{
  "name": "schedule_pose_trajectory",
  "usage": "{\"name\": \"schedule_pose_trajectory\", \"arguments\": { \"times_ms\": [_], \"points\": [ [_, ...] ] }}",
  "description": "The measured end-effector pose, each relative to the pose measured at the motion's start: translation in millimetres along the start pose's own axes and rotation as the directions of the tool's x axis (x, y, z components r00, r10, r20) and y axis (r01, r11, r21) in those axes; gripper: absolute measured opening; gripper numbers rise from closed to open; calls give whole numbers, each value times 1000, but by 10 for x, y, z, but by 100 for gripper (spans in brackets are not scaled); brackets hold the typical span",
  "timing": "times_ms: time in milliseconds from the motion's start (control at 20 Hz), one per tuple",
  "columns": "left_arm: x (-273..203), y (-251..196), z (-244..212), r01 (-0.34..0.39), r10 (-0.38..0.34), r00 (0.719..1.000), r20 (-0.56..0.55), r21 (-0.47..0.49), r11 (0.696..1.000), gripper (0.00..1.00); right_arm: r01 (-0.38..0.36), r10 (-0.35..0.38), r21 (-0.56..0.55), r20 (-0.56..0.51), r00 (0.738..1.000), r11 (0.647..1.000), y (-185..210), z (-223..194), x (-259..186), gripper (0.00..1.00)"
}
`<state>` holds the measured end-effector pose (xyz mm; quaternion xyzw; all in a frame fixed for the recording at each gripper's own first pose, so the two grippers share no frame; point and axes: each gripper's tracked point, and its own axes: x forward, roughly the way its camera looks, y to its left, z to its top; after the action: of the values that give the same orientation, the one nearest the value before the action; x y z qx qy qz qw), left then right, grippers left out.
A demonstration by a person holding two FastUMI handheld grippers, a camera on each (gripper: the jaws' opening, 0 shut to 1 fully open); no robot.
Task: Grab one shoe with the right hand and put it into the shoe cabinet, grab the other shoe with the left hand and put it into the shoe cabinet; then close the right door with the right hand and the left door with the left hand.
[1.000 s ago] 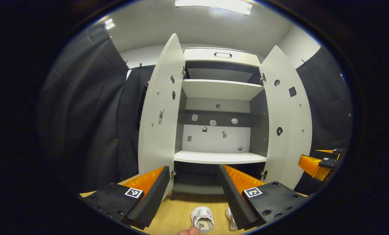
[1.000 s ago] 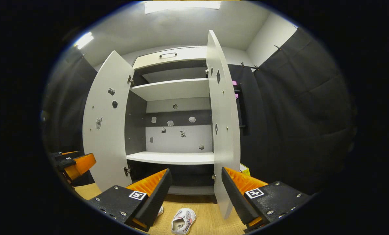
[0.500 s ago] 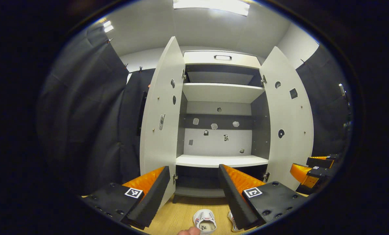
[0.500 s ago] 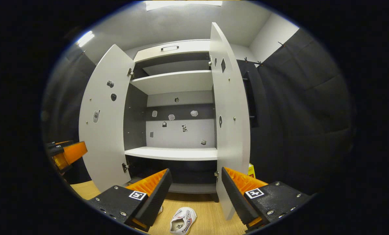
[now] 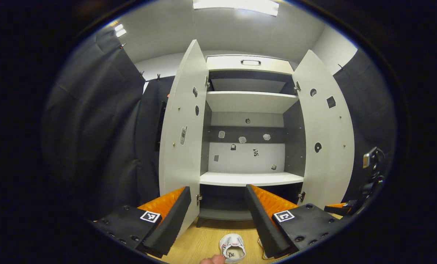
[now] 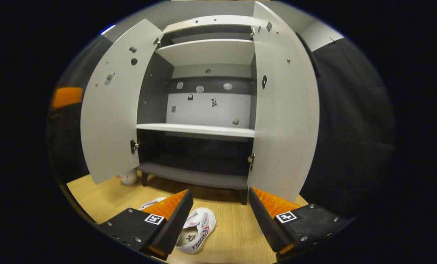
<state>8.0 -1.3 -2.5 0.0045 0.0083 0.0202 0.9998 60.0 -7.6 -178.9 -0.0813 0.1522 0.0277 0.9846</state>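
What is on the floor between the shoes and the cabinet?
Nothing: in the right gripper view, bare wooden floor lies between the shoes and the cabinet.

My left gripper view faces the open cabinet (image 5: 248, 146) head-on from farther back. My right gripper view sits nearer the cabinet (image 6: 203, 110), tilted toward the floor (image 6: 233, 234). Both share its shelves.

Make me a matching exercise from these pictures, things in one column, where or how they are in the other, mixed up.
Things:
1. shoes
2. cabinet doors
3. middle shelf
4. right hand-held gripper

States:
A. swung wide open
B. lying on the wooden floor
C. bare
D. open, holding nothing, just above the shoes

Pairs: 1-B, 2-A, 3-C, 4-D
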Motion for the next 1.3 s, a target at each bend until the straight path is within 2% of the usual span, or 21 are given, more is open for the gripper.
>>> {"name": "schedule_pose_trajectory", "arguments": {
  "times_ms": [100,150,300,450,500,550,700,850,1000,1150,1300],
  "points": [
    [1,14,2,-3,3,1000,4,3,1000,99,-8,7,-12,-83,997,1000,29,-398,129,94],
    [4,18,-1,-6,6,1000,4,5,1000,96,-16,13,-20,-126,992,1000,38,-614,195,95],
    [8,38,-28,-10,11,1000,-3,4,1000,96,-44,28,-61,-246,969,997,60,-1149,319,94],
    [13,64,-26,-20,20,1000,-1,8,1000,99,-63,38,-73,-311,950,995,85,-1465,352,94],
    [0,70,-34,-22,22,1000,0,10,1000,96,-73,46,-69,-335,941,995,130,-1543,374,94],
    [8,86,-33,-25,25,1000,1,14,1000,96,-80,53,-65,-353,934,995,174,-1598,392,94],
    [11,117,-50,-32,32,999,-1,16,999,96,-88,52,-90,-344,937,992,216,-1614,523,90],
    [27,95,-94,-28,28,1000,-15,4,1000,96,-107,72,-66,-402,913,992,296,-1710,591,87],
    [0,120,-108,-36,36,999,-15,0,999,96,-106,90,-25,-362,928,994,312,-1503,496,81],
    [3,134,-127,-36,35,999,-23,-9,999,96,-116,99,-24,-364,926,993,339,-1538,433,82],
    [2,153,-136,-34,34,999,-25,-8,999,96,-125,91,-58,-403,911,990,402,-1708,551,84]
  ]
}}
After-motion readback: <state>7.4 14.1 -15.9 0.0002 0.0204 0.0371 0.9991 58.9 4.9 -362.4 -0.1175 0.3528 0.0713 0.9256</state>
